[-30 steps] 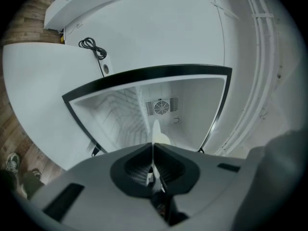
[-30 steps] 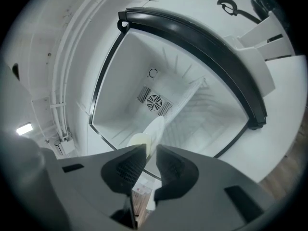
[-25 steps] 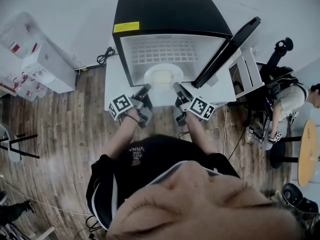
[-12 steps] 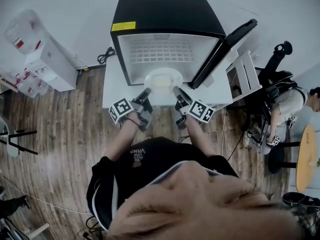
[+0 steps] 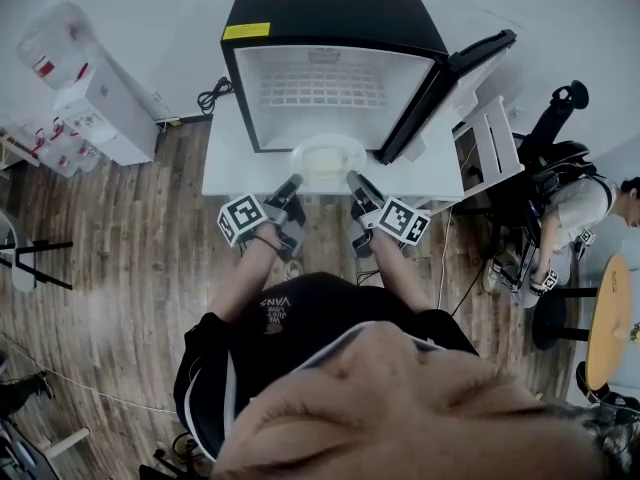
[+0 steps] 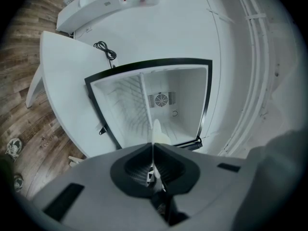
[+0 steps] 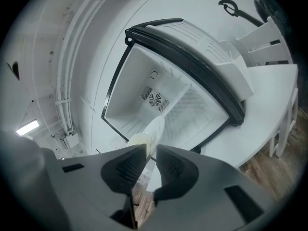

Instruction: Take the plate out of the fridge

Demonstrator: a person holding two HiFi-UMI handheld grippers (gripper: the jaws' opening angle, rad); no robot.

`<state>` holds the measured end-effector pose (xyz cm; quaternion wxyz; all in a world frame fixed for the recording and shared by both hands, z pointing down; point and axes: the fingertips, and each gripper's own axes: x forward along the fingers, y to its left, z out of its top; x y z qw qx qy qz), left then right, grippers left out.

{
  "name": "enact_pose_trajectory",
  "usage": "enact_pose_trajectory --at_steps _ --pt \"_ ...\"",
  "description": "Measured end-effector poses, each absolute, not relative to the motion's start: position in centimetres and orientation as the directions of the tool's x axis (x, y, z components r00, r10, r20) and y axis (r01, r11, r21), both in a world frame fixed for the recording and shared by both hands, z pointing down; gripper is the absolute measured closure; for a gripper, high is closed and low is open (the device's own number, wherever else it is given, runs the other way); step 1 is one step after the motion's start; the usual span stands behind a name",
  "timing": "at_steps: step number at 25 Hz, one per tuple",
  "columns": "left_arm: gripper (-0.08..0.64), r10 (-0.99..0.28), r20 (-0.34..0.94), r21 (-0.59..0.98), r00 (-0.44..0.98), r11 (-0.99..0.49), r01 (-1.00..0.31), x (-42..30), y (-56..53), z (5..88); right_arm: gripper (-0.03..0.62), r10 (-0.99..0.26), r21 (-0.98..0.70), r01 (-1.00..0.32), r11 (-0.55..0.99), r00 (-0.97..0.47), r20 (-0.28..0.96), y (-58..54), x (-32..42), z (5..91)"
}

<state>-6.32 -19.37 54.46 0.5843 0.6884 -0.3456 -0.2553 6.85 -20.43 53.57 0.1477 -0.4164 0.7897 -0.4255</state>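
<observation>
**Plate at the fridge mouth, held from both sides**
The left gripper [image 5: 294, 182] and right gripper [image 5: 353, 179] each pinch one rim of the plate [image 5: 326, 158]. It hangs just in front of the open fridge [image 5: 330, 18], over the table [image 5: 230, 168]. It looks almost out and only needs drawing fully clear.

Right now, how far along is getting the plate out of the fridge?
Done: the fridge door is open. In hand: the left gripper and right gripper each clamp a rim of the plate, at the mouth of the fridge. Left: draw it fully clear.
</observation>
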Motion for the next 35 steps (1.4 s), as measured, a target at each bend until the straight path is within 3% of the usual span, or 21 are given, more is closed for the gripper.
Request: enact_pose_trajectory --at_steps 35 --pt "0.535 -0.810 0.062 0.975 0.583 -0.075 -0.207 -4.4 -7.8 55.3 0.522 -0.737 -0.796 -0.507 0.330 -0.666 0.118 -9.7 8.6 54.6"
